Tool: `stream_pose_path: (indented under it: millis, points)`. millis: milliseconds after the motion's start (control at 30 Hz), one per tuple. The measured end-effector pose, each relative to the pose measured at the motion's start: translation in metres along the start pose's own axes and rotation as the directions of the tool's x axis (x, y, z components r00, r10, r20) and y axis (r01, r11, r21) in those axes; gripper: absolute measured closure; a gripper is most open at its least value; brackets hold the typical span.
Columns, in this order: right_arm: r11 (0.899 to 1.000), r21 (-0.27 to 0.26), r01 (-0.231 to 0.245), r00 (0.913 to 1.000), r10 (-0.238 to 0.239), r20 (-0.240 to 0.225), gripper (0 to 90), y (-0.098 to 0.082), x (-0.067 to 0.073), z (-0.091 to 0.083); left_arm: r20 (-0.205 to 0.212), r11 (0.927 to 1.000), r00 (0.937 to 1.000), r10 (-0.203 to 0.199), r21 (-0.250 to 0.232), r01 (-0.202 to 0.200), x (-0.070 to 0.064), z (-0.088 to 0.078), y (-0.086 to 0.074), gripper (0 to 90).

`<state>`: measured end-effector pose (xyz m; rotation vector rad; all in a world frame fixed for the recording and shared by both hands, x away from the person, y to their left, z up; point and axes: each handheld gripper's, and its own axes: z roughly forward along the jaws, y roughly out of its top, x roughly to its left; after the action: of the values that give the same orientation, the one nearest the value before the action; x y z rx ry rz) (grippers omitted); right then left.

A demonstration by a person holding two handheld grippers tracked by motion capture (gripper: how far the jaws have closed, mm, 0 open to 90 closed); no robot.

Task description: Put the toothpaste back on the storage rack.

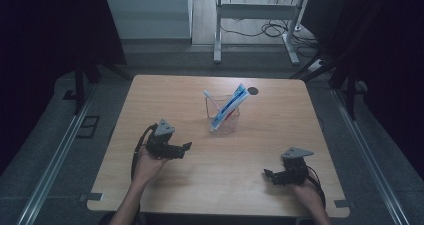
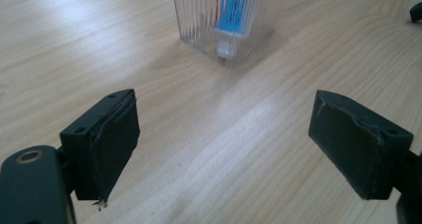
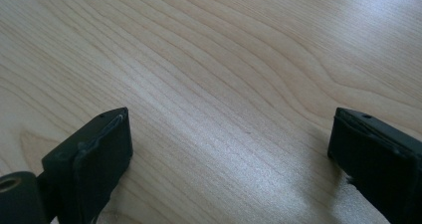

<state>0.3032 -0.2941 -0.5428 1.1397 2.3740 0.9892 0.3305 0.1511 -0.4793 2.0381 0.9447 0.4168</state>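
A clear ribbed plastic cup (image 1: 223, 116) stands upright near the middle of the wooden table (image 1: 165, 92). A blue-and-white toothpaste tube (image 1: 231, 104) leans in it, with a white toothbrush (image 1: 212, 99) beside the tube. My left gripper (image 1: 186, 147) rests low at the left, a short way in front of the cup, open and holding nothing. The left gripper view has the cup (image 2: 226, 20) straight ahead between the wide-apart jaws of that gripper (image 2: 224, 144). My right gripper (image 1: 268, 174) sits near the front right, open and holding nothing; in its own view the gripper (image 3: 229, 154) hangs over bare wood.
A small dark round mark (image 1: 253, 91) lies on the table behind the cup. Metal rails (image 1: 55, 160) run along both sides of the table. A white table frame (image 1: 257, 15) and loose cables (image 1: 272, 30) are on the floor beyond the far edge.
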Motion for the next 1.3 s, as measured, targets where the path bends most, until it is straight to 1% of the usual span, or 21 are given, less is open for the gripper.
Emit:
stream_pose_path:
  millis: [133, 267, 567, 633, 733, 933, 1000, 1100, 1167, 1267, 1300]
  points:
    - [1.000, 0.000, 0.000, 1.0000, 0.000, 0.000, 3.3, 0.000, 0.000, 0.000, -0.006, 0.9999, 1.0000, -0.007, 0.007, 0.007, 0.000, -0.003, -0.012, 12.9]
    - [1.000, 0.000, 0.000, 1.0000, 0.000, 0.000, 3.3, 0.000, 0.000, 0.000, -0.007, 0.9997, 0.9997, -0.023, 0.014, 0.023, 0.000, -0.003, -0.024, 13.0]
    - [1.000, -0.002, 0.004, 1.0000, -0.004, 0.000, 3.3, 0.000, 0.000, 0.000, -0.008, 0.9986, 0.9995, -0.031, 0.043, 0.031, -0.004, 0.001, -0.047, 13.0]
    - [1.000, -0.002, 0.004, 1.0000, -0.004, 0.000, 3.3, 0.000, 0.000, 0.000, -0.007, 0.9980, 0.9996, -0.026, 0.057, 0.027, -0.004, 0.003, -0.051, 13.0]
    - [1.000, -0.001, 0.003, 1.0000, -0.003, 0.000, 3.3, 0.000, 0.000, 0.000, -0.004, 0.9974, 0.9995, -0.030, 0.065, 0.030, -0.005, 0.005, -0.055, 13.0]
    - [1.000, -0.002, 0.003, 1.0000, -0.003, 0.000, 3.3, 0.000, 0.000, 0.000, 0.002, 0.9942, 0.9995, -0.032, 0.103, 0.031, -0.007, 0.013, -0.064, 12.9]
    - [1.000, -0.002, 0.004, 1.0000, -0.004, 0.001, 3.3, 0.000, 0.000, 0.000, 0.003, 0.9930, 0.9997, -0.026, 0.115, 0.025, -0.008, 0.015, -0.065, 13.0]
    - [1.000, -0.001, 0.003, 1.0000, -0.003, 0.001, 3.3, 0.000, 0.000, 0.000, 0.010, 0.9909, 0.9996, -0.028, 0.132, 0.026, -0.009, 0.018, -0.067, 12.9]
    - [1.000, -0.002, 0.004, 1.0000, -0.004, 0.001, 3.3, 0.000, 0.000, 0.000, 0.003, 0.9902, 0.9999, -0.015, 0.139, 0.014, -0.012, 0.019, -0.066, 13.0]
    - [1.000, -0.002, 0.003, 1.0000, -0.003, 0.001, 3.3, 0.000, 0.000, 0.000, 0.004, 0.9885, 0.9999, -0.010, 0.151, 0.009, -0.014, 0.021, -0.066, 13.0]
    - [1.000, -0.002, 0.004, 1.0000, -0.004, 0.001, 3.3, 0.000, 0.000, 0.000, -0.001, 0.9876, 1.0000, -0.010, 0.156, 0.010, -0.015, 0.021, -0.066, 13.0]
